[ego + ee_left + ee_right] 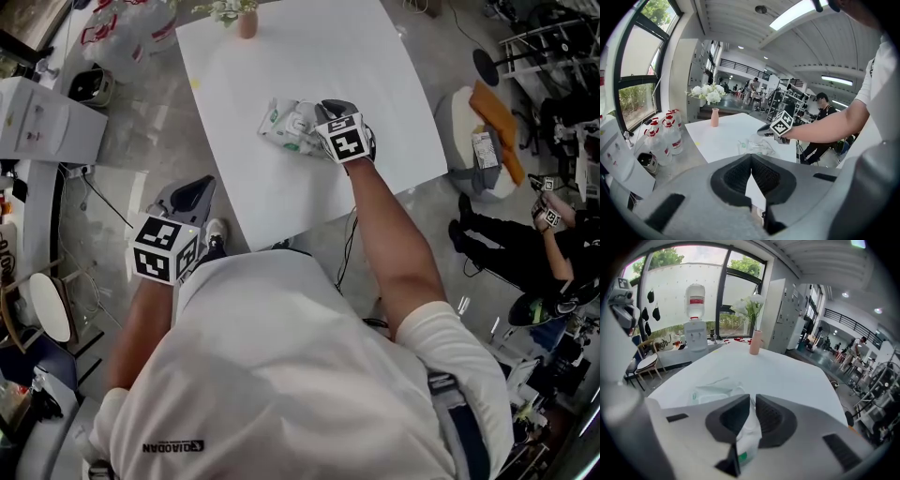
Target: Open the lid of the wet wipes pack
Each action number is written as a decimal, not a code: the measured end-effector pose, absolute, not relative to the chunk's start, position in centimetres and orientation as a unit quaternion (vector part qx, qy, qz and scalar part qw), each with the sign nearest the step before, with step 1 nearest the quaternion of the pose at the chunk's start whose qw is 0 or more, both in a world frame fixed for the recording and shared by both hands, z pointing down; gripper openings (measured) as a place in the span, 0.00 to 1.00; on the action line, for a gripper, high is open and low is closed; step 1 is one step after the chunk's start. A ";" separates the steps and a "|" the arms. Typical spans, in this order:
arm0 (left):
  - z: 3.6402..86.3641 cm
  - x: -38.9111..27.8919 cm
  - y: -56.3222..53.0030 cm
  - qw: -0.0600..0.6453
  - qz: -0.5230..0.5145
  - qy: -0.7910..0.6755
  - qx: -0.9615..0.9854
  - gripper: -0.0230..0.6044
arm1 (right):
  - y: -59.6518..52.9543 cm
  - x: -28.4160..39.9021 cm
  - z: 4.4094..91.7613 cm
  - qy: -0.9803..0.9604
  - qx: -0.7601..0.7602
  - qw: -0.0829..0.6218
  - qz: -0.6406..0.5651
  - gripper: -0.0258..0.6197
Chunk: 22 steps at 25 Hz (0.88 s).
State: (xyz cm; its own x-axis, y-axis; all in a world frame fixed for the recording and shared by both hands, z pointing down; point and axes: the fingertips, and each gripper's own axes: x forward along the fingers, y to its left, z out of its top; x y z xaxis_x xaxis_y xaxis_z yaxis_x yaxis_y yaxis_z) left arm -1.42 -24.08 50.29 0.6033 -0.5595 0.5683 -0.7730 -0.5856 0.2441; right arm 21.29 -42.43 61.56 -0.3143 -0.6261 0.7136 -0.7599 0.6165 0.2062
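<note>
The wet wipes pack (289, 128), a white crinkled pouch with green print, lies on the white table (281, 56) near its right side. My right gripper (315, 118) reaches onto its near end. In the right gripper view the jaws (752, 401) are pinched on a white fold of the pack with a green mark; whether that is the lid I cannot tell. The rest of the pack (715, 392) lies flat to the left. My left gripper (200, 185) hangs off the table's near left corner, its pads (751, 157) meeting with nothing between them. From there the pack (757, 146) shows beyond.
A pink vase with white flowers (247, 21) stands at the table's far edge. Several plastic bottles (665, 136) stand on a side surface to the left. A stool with an orange thing (483, 131) and a seated person (525, 234) are to the right.
</note>
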 end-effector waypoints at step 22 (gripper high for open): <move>51.2 -4.1 -23.9 0.264 0.227 -0.435 0.831 0.05 | -45.4 21.8 69.3 -0.781 0.371 0.475 0.162 0.07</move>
